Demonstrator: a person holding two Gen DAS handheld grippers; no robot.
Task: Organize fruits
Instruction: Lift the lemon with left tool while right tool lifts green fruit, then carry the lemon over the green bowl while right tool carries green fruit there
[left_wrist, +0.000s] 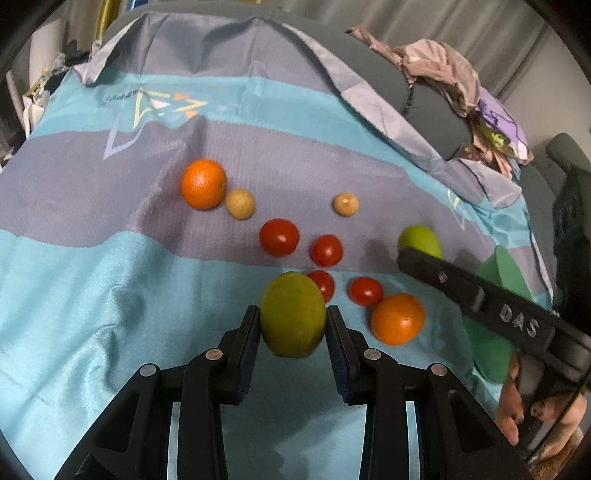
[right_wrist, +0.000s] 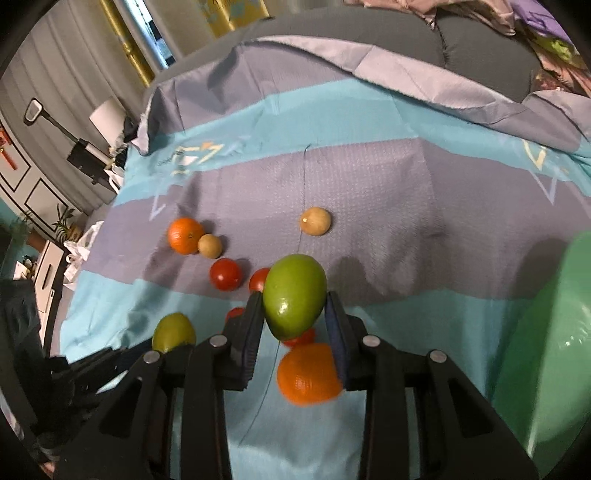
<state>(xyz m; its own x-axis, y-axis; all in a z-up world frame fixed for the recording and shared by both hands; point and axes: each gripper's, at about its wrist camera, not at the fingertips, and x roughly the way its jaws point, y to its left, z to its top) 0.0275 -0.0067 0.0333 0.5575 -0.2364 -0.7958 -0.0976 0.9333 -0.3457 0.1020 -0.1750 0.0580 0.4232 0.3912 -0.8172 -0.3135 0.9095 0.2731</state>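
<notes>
My left gripper (left_wrist: 292, 332) is shut on a yellow-green mango (left_wrist: 293, 315) and holds it above the cloth. My right gripper (right_wrist: 294, 321) is shut on a brighter green mango (right_wrist: 294, 295), which also shows in the left wrist view (left_wrist: 421, 240). On the blue and grey cloth (left_wrist: 110, 277) lie two oranges (left_wrist: 203, 183) (left_wrist: 398, 318), several red tomatoes (left_wrist: 279, 237) and two small tan fruits (left_wrist: 240, 203) (left_wrist: 345, 204). The left-held mango shows in the right wrist view (right_wrist: 173, 331).
A green plastic container (right_wrist: 554, 332) stands at the right, also in the left wrist view (left_wrist: 495, 317). A pile of clothes (left_wrist: 461, 92) lies on the grey sofa back at the far right. Furniture and a lamp (right_wrist: 105, 118) stand off to the left.
</notes>
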